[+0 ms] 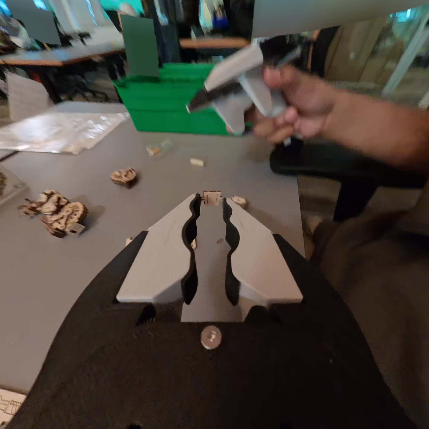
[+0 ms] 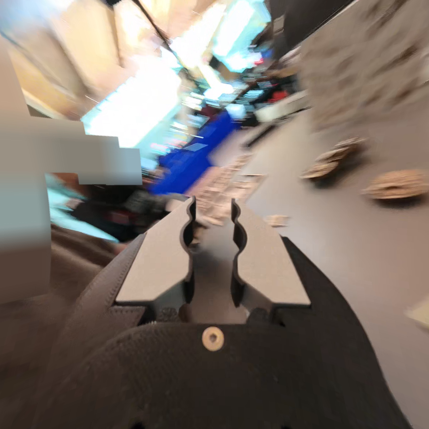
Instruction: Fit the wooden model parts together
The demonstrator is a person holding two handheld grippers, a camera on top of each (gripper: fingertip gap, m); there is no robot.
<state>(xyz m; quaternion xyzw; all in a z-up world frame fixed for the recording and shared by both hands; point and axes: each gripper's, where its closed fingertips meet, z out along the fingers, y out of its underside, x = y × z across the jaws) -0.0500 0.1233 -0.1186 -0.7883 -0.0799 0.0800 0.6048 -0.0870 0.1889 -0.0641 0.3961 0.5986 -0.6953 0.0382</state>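
Observation:
My left gripper (image 1: 211, 196) is shut on a small pale wooden part (image 1: 211, 200), pinched between its fingertips just above the grey table (image 1: 69, 267). My right gripper (image 2: 213, 204) is open and empty; its view is heavily blurred and tilted. It also shows in the left wrist view (image 1: 193, 105), held by a hand in the air at the upper right, above and beyond the left gripper. Built-up wooden model pieces (image 1: 54, 212) lie at the left, with another (image 1: 123, 176) farther back. Blurred wooden pieces (image 2: 398, 184) show at the right of the right wrist view.
Small loose wooden bits lie by the left fingertip (image 1: 239, 200) and farther back (image 1: 197, 162), near a small clear bag (image 1: 157, 148). A green crate (image 1: 167, 102) stands at the table's far edge. A clear plastic sheet (image 1: 58, 132) lies far left. The table edge (image 1: 300, 209) runs close on the right. My right fingertips sit around 10 centimetres from my left ones.

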